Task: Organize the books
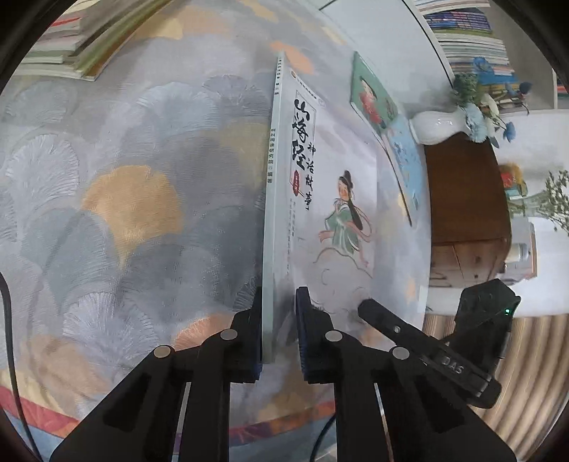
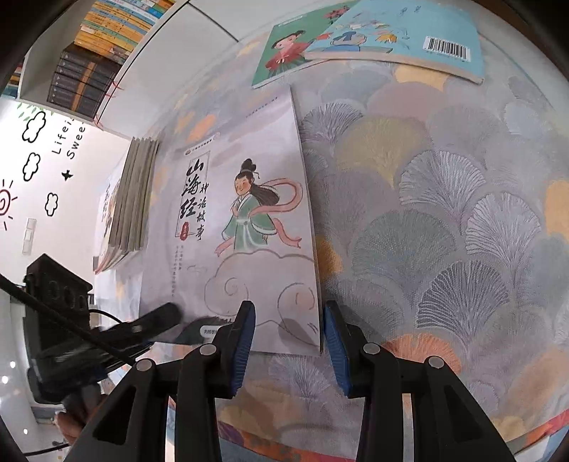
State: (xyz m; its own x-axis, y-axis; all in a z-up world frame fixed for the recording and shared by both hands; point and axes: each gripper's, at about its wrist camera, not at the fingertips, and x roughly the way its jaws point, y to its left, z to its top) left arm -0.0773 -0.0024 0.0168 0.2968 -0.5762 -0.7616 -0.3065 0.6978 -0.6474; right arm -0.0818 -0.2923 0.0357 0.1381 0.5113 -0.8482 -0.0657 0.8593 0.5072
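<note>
So here's where we're at with the book (image 1: 320,184) (white cover, girl in green riding a cloud). Closest to us, the left gripper (image 1: 279,330) is pinched down narrow on the book's spine edge near its bottom corner, one pad under that edge and the other on the cover. We can't really tell how far the edge is off the cloth (image 1: 124,177), if at all.

At the book's other bottom corner, the right gripper (image 2: 290,334) has its jaws partly apart, straddling that corner. We don't see the pads pressing on anything, so we'd call it not gripping yet. Both grippers are crowded along the book's bottom edge.

Further out, the stack (image 2: 131,199) we're presumably building sits just beside the book's spine side. Past the book's top edge are the green book (image 2: 284,53) and the blue book (image 2: 409,32), the blue one overlapping the green. Beyond those there's a vase (image 1: 437,124), and the shelf (image 2: 89,71) way behind the stack.

What worries us:
- It's a thin softcover held by one edge. If we lift now, it'll probably sag and could slide out of the left pads.
- If the right jaws close off-target, they could catch just the cover and bend it, or bunch the cloth.
- Swinging the book toward the stack too low could clip it and knock it askew.
- With the grippers this close at the book's bottom edge, they could bump each other.
</note>
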